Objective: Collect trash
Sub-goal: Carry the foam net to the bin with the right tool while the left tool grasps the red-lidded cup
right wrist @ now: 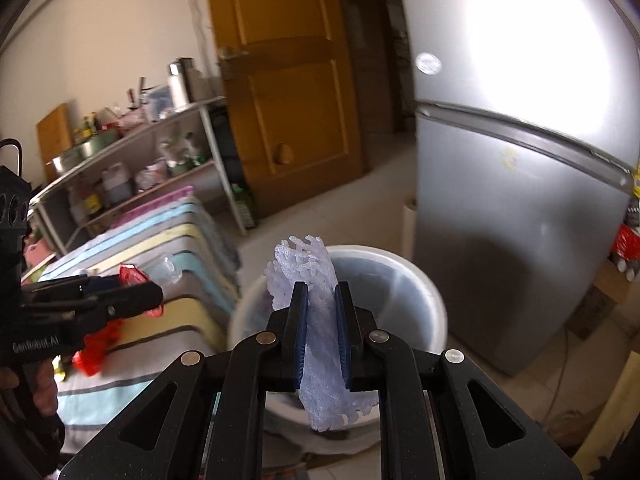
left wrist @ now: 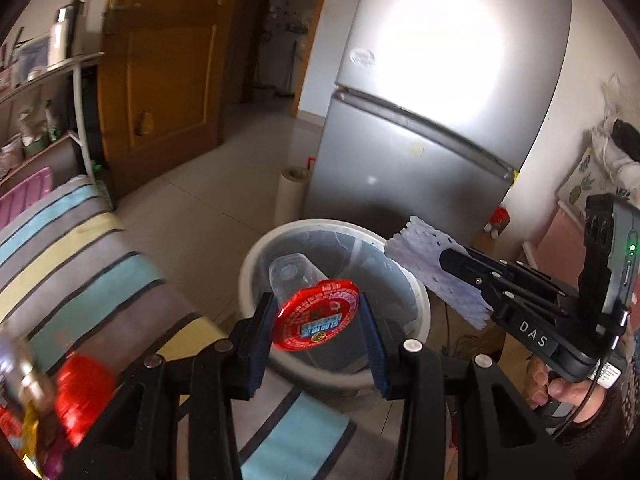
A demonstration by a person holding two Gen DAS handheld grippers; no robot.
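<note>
Two hand-held grippers are loaded, and both already point toward the same bin. In the left wrist view the left hand-held gripper (left wrist: 318, 316) sits at lower centre, its blue pads pressed on either side of a clear plastic cup (left wrist: 296, 280) capped by a red foil lid (left wrist: 316, 318). The cup's long axis runs away from the camera, lid toward the lens and base toward the bin. Directly behind and below the cup, at the centre of that frame, lies the open mouth of the pale trash bin (left wrist: 416, 292), lined with a clear bag.

In the right wrist view the right hand-held gripper (right wrist: 322, 332) is at lower centre, its jaws narrow and pinching a strip of white foam netting (right wrist: 312, 280). The strip stands nearly upright between the pads, sticking out above and below them. Its upper end overlaps the near left rim of the same trash bin (right wrist: 438, 304), which fills the middle of the frame just beyond the fingertips.

Seen from the left, the right hand-held gripper (left wrist: 452, 262) reaches in from the right edge, with the netting hanging over the bin's right rim.

Both loads look near the opening. The cup appears better centred over it, while the netting is closer to the rim, so I judge a small push forward is needed before letting it go.

More red wrappers (right wrist: 96, 352) lie on the striped cloth (right wrist: 172, 344) at the left, beside the bin.
</note>
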